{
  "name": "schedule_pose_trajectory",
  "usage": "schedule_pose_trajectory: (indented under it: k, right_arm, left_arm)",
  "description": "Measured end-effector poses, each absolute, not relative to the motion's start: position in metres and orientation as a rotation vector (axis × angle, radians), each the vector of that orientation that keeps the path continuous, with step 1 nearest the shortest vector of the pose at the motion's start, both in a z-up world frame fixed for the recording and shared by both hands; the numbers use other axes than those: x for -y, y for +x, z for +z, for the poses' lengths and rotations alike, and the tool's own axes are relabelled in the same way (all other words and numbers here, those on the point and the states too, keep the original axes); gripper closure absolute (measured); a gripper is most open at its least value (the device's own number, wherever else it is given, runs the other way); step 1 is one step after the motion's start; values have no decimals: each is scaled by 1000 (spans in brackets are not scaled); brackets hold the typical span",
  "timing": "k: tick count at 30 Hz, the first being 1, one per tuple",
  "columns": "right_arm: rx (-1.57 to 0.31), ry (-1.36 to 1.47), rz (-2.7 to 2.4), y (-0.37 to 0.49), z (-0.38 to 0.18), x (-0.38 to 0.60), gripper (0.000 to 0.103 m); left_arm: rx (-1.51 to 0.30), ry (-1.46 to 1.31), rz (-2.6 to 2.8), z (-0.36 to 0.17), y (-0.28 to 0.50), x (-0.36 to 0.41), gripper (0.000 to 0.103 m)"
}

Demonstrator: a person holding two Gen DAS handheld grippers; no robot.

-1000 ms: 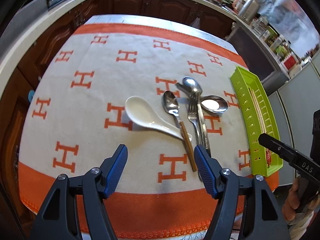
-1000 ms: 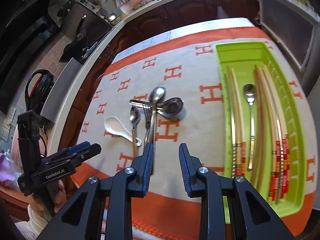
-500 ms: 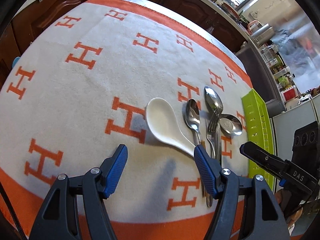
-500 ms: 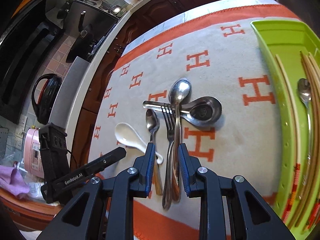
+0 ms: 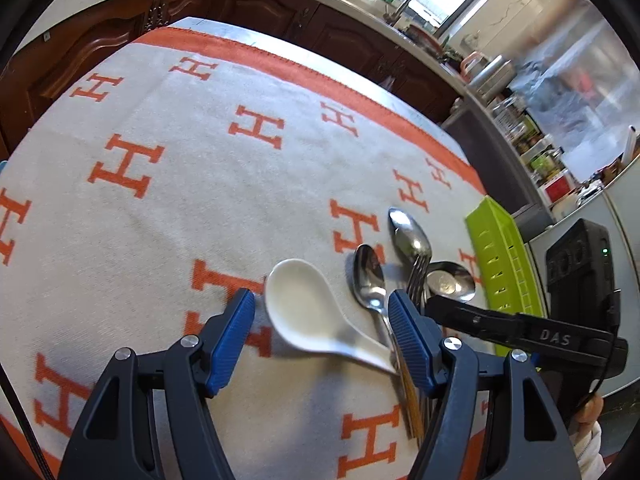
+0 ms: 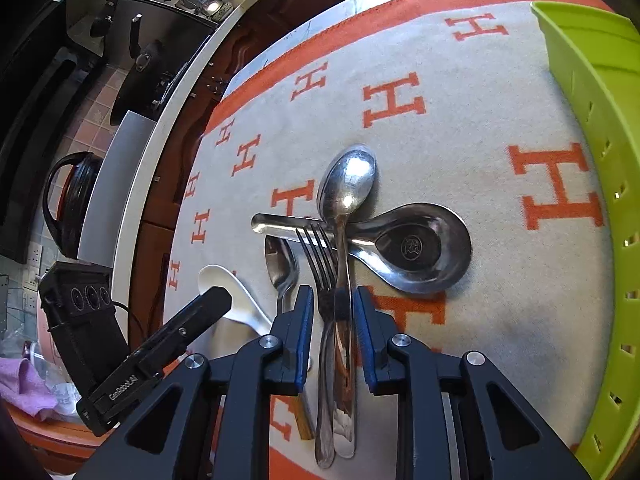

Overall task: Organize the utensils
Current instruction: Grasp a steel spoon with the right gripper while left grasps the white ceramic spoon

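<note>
Here the right gripper (image 6: pixel 331 330) sits open, its fingers straddling the fork (image 6: pixel 325 320) and big spoon (image 6: pixel 345 280), which lie lengthwise between them; the left gripper (image 5: pixel 322 332) is open too.

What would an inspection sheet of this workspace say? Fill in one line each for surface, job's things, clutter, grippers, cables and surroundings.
Surface: cloth, white with orange H marks.
Job's things: white spoon, small spoon, fork, long spoon and ladle piled together; green tray beside them.
Clutter: nothing seen.
Grippers: left gripper open over the white spoon; right gripper open, astride fork and long spoon handles.
Cables: thin wire by the left gripper.
Surroundings: kitchen counter, cabinets, tap.
</note>
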State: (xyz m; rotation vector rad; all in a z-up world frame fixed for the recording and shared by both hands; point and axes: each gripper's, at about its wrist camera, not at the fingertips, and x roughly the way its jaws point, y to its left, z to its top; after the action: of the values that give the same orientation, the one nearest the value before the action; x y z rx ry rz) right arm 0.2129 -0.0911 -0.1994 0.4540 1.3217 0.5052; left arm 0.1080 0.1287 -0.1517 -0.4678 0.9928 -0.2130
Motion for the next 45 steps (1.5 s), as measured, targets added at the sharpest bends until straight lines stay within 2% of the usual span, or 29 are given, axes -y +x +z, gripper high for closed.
schedule_pose_trajectory:
  k: [7,10,16,17,18,25,28,45]
  right_arm:
    - [-1290,438,514,219,-205,85,91]
    - [-1275,419,515,220,-206,81,94]
    - [-1259,373,516,218,-203,70,94]
    - [-1253,361,515,218,-203,68,94]
    - [-1249,350,511,217,-202,65,94]
    - [-1212,246,471,207,-196,50,95]
    - [-1188,267,481,201,-189,55,101]
    - [-1041,363,407,156,-130,137,101]
  left_arm:
    - [-936,-471,-236,-155,111,-122,38]
    - [-929,-476,-236,-156,111,-118,50]
    - [-936,-505,-218,-160,111,-115,76]
    - [-940,-504,-207,-161,111,-116,82]
    - [-947,-500,-197,-162,112,-115,92]
    - [-977,-516,-211,-157,114,-117,94]
    - [-972,-503,-231,-147,110,-118,96]
    - [-915,-432,-386,-73,82,-94,97]
